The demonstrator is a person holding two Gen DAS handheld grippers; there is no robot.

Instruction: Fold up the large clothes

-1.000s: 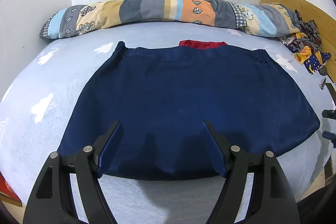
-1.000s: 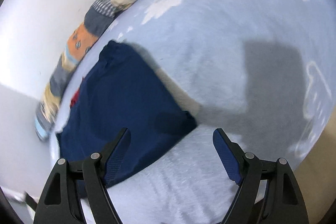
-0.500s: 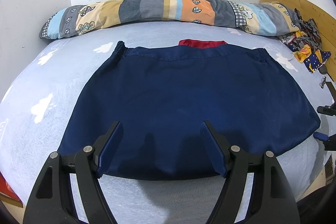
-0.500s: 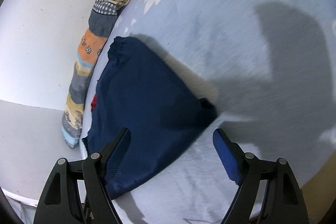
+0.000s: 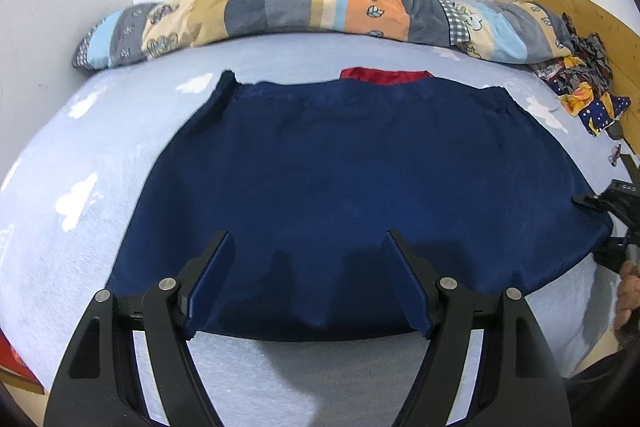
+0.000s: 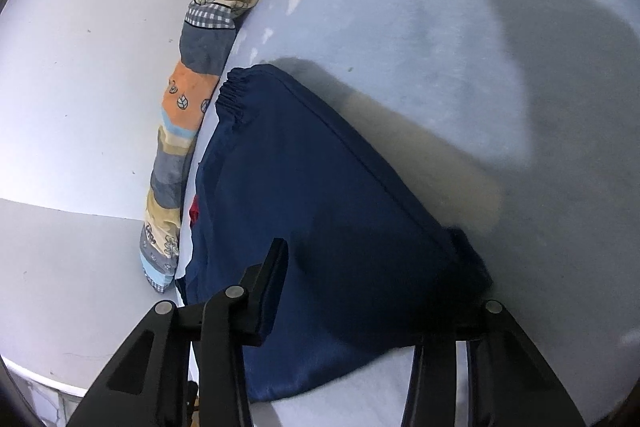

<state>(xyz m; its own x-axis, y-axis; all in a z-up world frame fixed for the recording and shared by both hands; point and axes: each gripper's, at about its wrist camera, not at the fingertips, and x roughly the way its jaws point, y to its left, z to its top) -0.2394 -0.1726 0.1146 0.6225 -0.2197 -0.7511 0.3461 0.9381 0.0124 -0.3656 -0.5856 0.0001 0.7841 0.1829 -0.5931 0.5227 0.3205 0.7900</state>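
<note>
The likeliest slip from here is a shallow bite: the right gripper (image 6: 372, 291) has come in at the near right corner of the navy garment (image 5: 360, 187), and if its pads catch only the top layer, lifting would peel the folded layers apart and drag the piece askew across the pale blue cloud-print sheet (image 5: 80, 163). A one-sided pull could also bunch the cloth, since the left gripper (image 5: 308, 283) has no hold on it. The garment lies spread flat in the middle of the bed, its elastic waistband (image 6: 232, 95) toward the patchwork bolster (image 5: 280, 13) and a strip of red fabric (image 5: 384, 75) peeking out at that far edge. The right gripper's jaws have just been closing, with the garment's corner between them; one finger sits on top of the cloth and the other is hidden beneath it, so whether the pads already press on it I cannot tell. The left gripper hovers over the near hem, jaws spread wide, gripping nothing
</note>
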